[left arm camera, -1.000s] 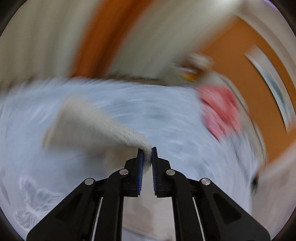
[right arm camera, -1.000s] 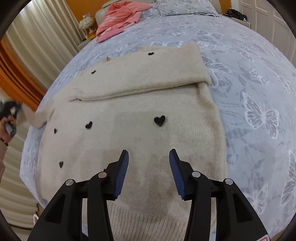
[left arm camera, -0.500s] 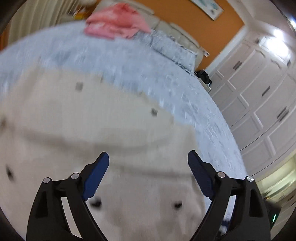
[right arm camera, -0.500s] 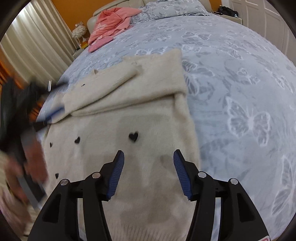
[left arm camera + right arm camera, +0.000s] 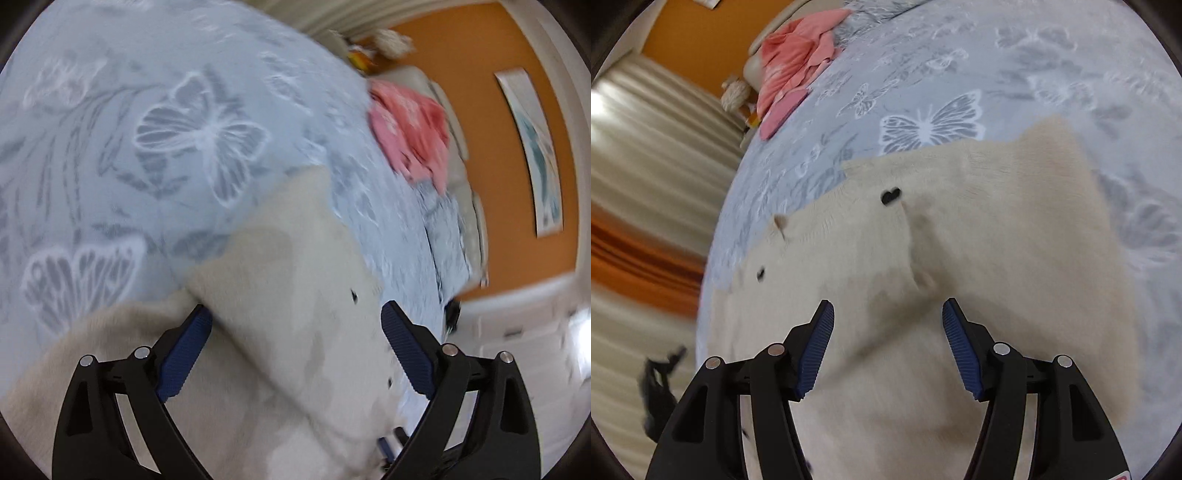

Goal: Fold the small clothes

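Note:
A cream knitted sweater (image 5: 288, 258) with small black hearts (image 5: 890, 195) lies flat on the bed, one sleeve folded across its body. My left gripper (image 5: 294, 309) hovers low over a folded edge of it. Its jaws are far apart and still opening, the cloth lying between them with neither pad pressing on it. In the right wrist view the sweater (image 5: 979, 240) fills the middle. My right gripper (image 5: 887, 305) hangs over a crease in it, jaws apart and closing slightly, gripping nothing.
The bed carries a pale blue bedspread (image 5: 1034, 55) printed with white butterflies. Pink clothes (image 5: 410, 136) (image 5: 798, 70) are piled near the headboard. Beyond the bed are an orange wall with a picture (image 5: 535, 147) and striped curtains (image 5: 657, 147).
My left gripper let go of the sleeve end it held, opened wide and swung over the sweater. My right gripper travelled up the sweater's body and rolled.

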